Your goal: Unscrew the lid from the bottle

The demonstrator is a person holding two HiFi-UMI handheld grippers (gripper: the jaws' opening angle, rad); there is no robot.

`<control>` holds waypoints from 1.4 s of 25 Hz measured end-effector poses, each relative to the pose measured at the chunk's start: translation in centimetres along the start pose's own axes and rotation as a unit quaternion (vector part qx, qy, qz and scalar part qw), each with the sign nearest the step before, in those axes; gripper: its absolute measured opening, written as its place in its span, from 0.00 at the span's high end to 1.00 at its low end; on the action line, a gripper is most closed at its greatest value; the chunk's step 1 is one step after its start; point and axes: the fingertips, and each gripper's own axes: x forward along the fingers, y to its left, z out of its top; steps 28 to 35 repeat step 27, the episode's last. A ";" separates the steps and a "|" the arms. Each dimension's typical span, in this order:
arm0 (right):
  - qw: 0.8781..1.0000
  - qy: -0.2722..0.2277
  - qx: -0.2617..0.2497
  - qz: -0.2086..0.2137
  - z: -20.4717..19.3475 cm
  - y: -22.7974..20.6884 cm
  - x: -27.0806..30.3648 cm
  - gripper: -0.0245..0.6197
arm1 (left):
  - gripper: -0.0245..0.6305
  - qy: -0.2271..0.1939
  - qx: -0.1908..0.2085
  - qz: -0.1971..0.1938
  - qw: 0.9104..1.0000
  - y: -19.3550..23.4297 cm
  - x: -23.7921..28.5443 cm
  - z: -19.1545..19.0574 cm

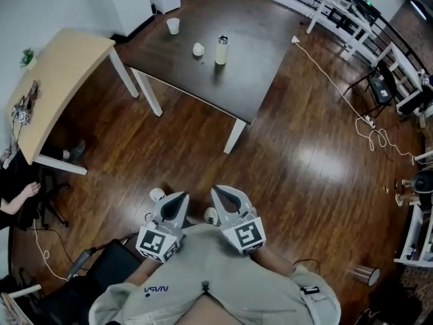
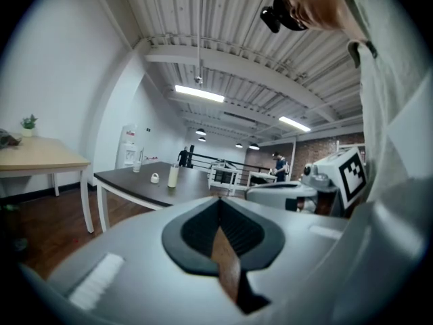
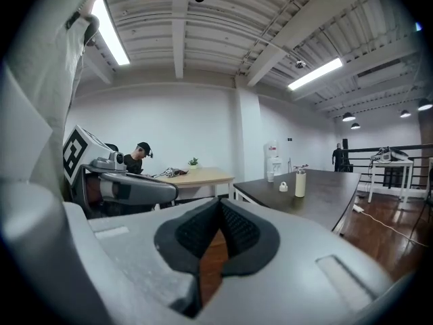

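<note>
A pale bottle with a dark lid stands upright on the dark table, far ahead of me. It also shows small in the left gripper view as the bottle and in the right gripper view as the bottle. My left gripper and right gripper are held side by side close to my chest, well short of the table. Both are shut with nothing between their jaws.
A white cup and a small white object stand on the dark table near the bottle. A light wooden table stands to the left, with a seated person beside it. Cables and racks lie to the right.
</note>
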 end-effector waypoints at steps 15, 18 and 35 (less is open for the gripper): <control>1.000 -0.006 -0.005 0.016 1.1 1.0 2.4 0.96 | 0.96 -0.047 0.010 0.002 0.999 1.9 0.1 2.3; 1.000 -0.008 -0.009 0.014 1.4 0.8 2.5 0.96 | 0.96 -0.040 0.013 -0.004 0.999 1.8 0.3 2.3; 1.000 0.001 -0.005 0.016 0.7 0.0 2.7 0.96 | 0.96 -0.045 0.008 -0.002 0.999 2.0 1.1 2.2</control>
